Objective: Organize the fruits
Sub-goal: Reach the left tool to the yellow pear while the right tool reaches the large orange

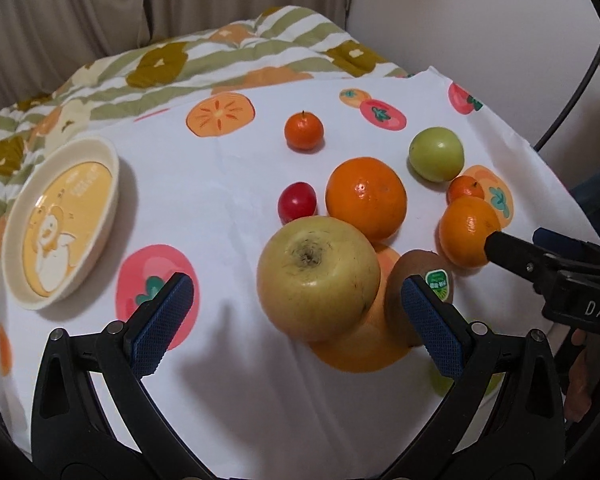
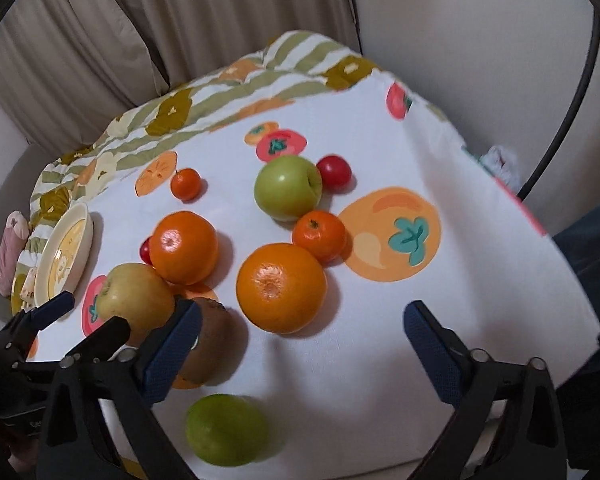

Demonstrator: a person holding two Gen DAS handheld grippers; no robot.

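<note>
A yellow apple (image 1: 318, 278) lies on the white fruit-print cloth (image 1: 228, 184), just ahead of my open, empty left gripper (image 1: 296, 320). A brown kiwi (image 1: 420, 296) lies against the right finger. Behind them are a large orange (image 1: 366, 198), a red cherry tomato (image 1: 297, 202), a small tangerine (image 1: 304, 131), a green apple (image 1: 436, 154) and two more oranges (image 1: 469, 236). My right gripper (image 2: 300, 354) is open and empty, with an orange (image 2: 281, 287) ahead of it and a green fruit (image 2: 226, 430) below between the fingers. The kiwi (image 2: 208, 340) sits by its left finger.
A cream bowl with a yellow duck picture (image 1: 60, 224) sits at the left on the cloth; it also shows in the right wrist view (image 2: 66, 254). A striped quilt (image 1: 220, 52) and curtains lie behind. The cloth's edge drops off at the right (image 2: 540, 220).
</note>
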